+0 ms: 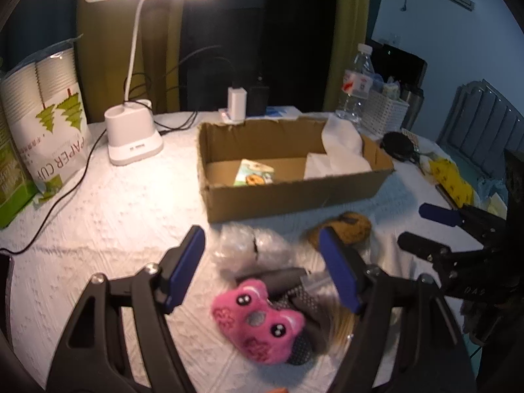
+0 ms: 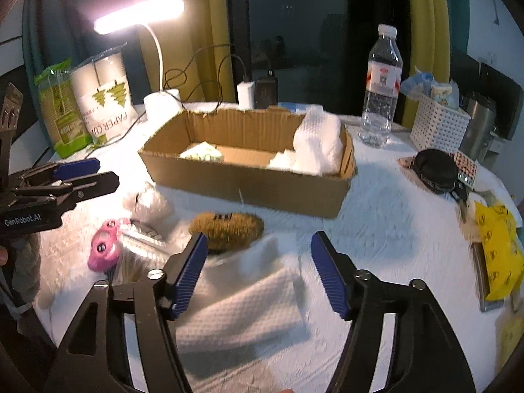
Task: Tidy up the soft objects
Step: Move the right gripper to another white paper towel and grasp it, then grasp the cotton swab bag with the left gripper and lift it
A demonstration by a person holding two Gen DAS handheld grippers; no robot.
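Observation:
An open cardboard box (image 1: 294, 193) (image 2: 249, 183) stands mid-table, holding white cloth (image 1: 340, 150) (image 2: 317, 144) and a small printed packet (image 1: 253, 172). My left gripper (image 1: 262, 268) is open above a pink plush toy (image 1: 258, 321) (image 2: 104, 249) lying on grey dotted fabric (image 1: 304, 298). A clear plastic bag (image 1: 249, 245) and a brown furry toy (image 1: 350, 226) (image 2: 229, 226) lie in front of the box. My right gripper (image 2: 258, 275) is open and empty over a folded white towel (image 2: 249, 311). A white fluffy toy (image 2: 150, 201) lies left of the box.
A lit desk lamp (image 1: 134, 131), paper cup packs (image 1: 49, 114), chargers (image 1: 237, 103) and cables stand at the back left. A water bottle (image 2: 381, 85), white basket (image 2: 439, 124), black pouch (image 2: 434, 170) and yellow bag (image 2: 497, 252) sit at the right.

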